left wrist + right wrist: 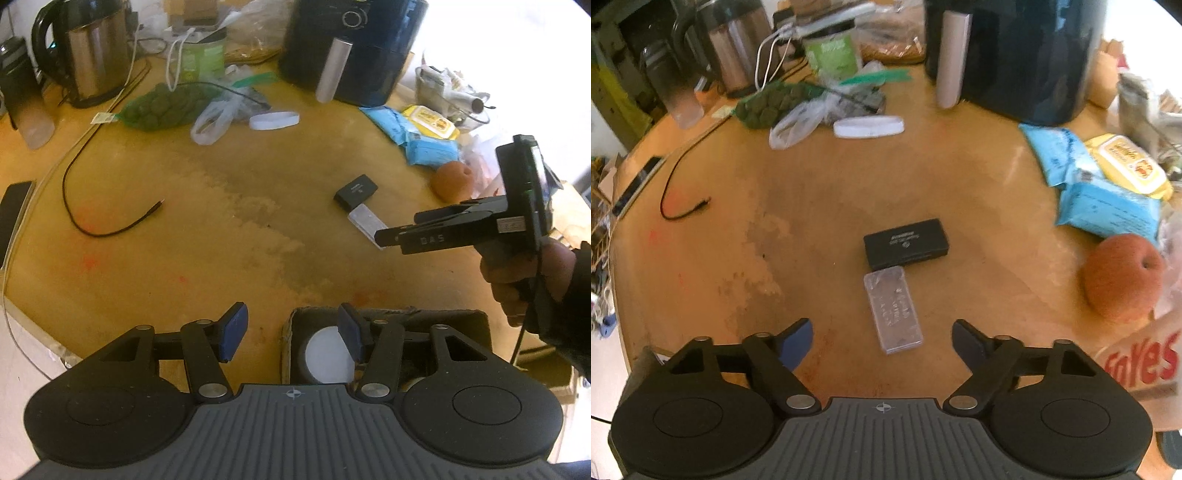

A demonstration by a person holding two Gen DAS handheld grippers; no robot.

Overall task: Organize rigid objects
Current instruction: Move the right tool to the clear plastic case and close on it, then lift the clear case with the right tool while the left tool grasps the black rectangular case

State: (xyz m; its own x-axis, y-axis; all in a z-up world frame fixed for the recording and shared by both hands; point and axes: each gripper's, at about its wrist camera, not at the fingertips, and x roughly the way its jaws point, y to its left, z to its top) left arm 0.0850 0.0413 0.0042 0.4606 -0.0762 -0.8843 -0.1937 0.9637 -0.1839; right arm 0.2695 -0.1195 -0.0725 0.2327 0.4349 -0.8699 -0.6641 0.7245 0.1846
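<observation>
We see a counter (979, 206) of smooth, yellowish wood with a soft sheen, its finish worn dull and blotchy across the middle. On it lies a matt black plastic case (906, 243) and, touching it, a clear plastic box (893, 310) that looks glossy. The kettle (96, 62) has a brushed metal body with a glossy black plastic handle. The air fryer (354, 48) is glossy dark plastic with a matt silvery handle. The blue packets (1104, 206) look like crinkled plastic film. We hold each hand-held gripper (882, 345) of matt black plastic, ribbed grey at the base, with blue pads (232, 332). The open box (291, 343) is rough brown cardboard.
</observation>
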